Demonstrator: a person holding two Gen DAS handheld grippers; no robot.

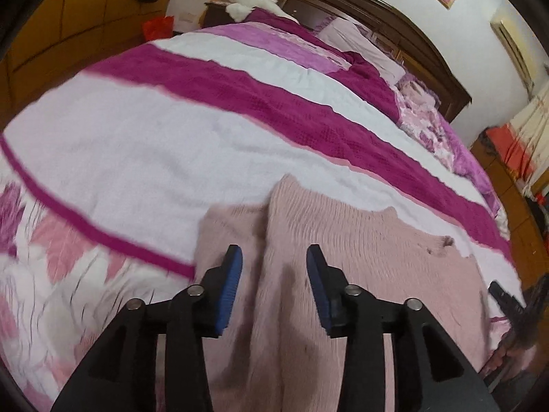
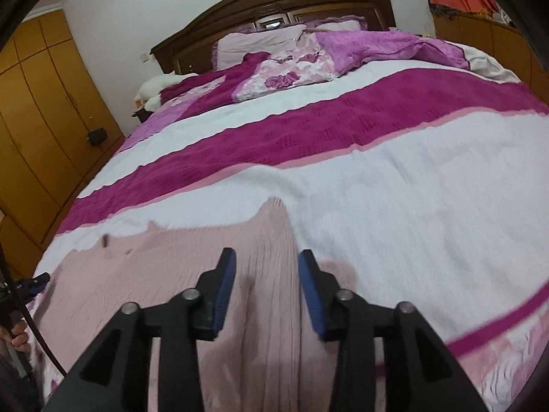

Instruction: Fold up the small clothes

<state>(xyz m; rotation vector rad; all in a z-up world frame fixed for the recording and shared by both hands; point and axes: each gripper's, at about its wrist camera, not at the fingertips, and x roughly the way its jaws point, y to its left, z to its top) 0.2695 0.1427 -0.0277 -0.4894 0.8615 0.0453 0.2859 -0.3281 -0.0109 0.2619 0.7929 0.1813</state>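
Pale pink ribbed knit garment [image 1: 360, 240] lies spread on the striped magenta-and-white bedspread [image 1: 137, 144], near the bed's foot, a raised fold at each end. Left gripper [image 1: 274, 274] and right gripper [image 2: 266, 274] both gape open, each straddling a fold without clamping. Pillows [image 2: 260, 43] and wooden headboard [image 2: 274, 0] far behind.

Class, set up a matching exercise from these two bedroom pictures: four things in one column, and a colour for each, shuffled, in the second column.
Things:
1. knitted ribbed garment lying on the bed
2. carved wooden headboard
3. built-in wardrobe doors
4. rubber pads on the left gripper fingers

Colours:
A. blue
B. dark brown
C. pale pink
D. honey yellow

Pairs: 1-C, 2-B, 3-D, 4-A
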